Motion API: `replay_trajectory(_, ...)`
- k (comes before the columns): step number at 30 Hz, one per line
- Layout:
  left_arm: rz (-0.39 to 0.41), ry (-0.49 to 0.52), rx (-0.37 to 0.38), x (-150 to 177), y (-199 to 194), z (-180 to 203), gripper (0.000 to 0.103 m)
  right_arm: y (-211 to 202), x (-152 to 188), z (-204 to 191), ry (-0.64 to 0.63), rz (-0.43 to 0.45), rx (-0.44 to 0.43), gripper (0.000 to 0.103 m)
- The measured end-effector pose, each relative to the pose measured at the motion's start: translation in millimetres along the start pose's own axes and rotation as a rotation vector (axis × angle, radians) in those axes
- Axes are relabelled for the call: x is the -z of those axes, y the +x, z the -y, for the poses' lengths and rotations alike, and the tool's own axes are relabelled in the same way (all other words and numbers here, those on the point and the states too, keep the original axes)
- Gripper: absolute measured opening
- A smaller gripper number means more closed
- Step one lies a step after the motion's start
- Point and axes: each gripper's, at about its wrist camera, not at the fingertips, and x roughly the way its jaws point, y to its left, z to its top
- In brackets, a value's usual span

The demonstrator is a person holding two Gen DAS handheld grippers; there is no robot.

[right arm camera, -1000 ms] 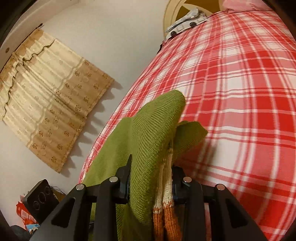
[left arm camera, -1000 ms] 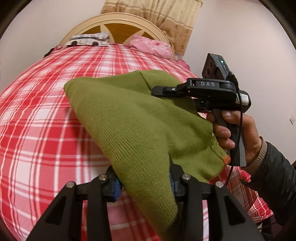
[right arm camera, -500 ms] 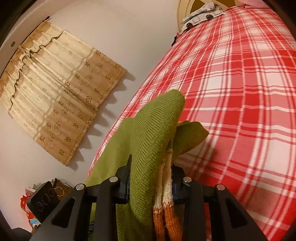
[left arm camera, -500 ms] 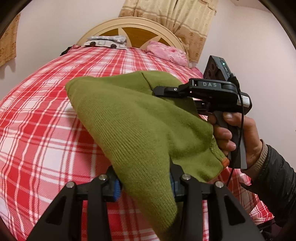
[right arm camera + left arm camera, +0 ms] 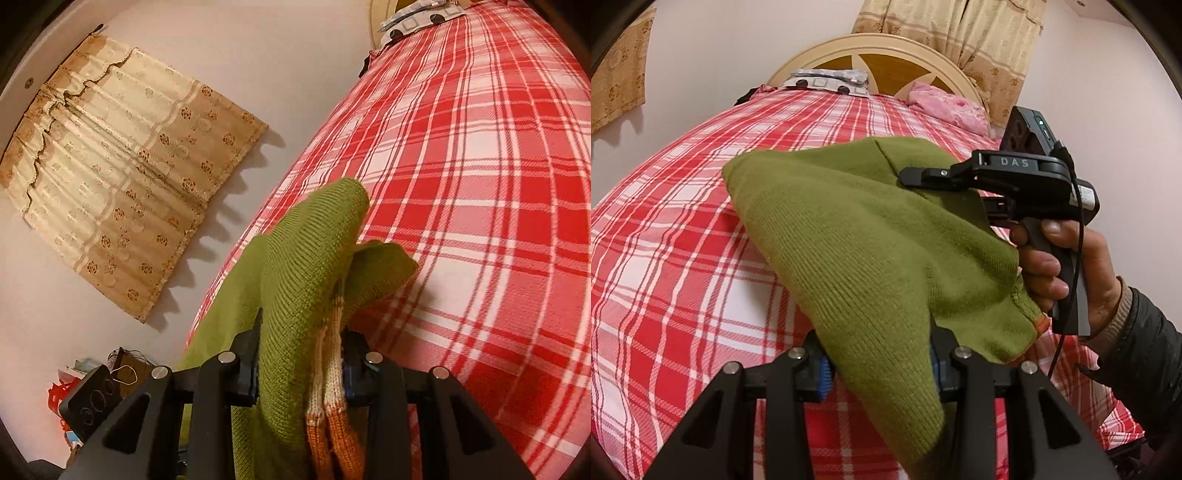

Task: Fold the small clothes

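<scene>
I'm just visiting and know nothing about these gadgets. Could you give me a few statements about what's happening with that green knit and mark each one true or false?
1. Both grippers grip the green knit garment. True: the left gripper and the right gripper are each shut on it.
2. The garment lies flat on the bed. False: it is held up above the red plaid bedspread.
3. The garment has orange and cream trim. True.
4. The pillow by the headboard is blue. False: it is pink.
</scene>
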Motion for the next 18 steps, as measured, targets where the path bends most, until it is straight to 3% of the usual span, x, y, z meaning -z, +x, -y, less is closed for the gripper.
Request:
replay_trajectory(11,-0.028,-0.008,-0.041,20,1,-19,0.04,36,2,-6,-0.007,-0.058,-0.013,0.032)
replay_trajectory(18,-0.041,-0.031,-0.034,35,9,-27,0.044,52,4,-2,-0.005,-0.082,0.028,0.032)
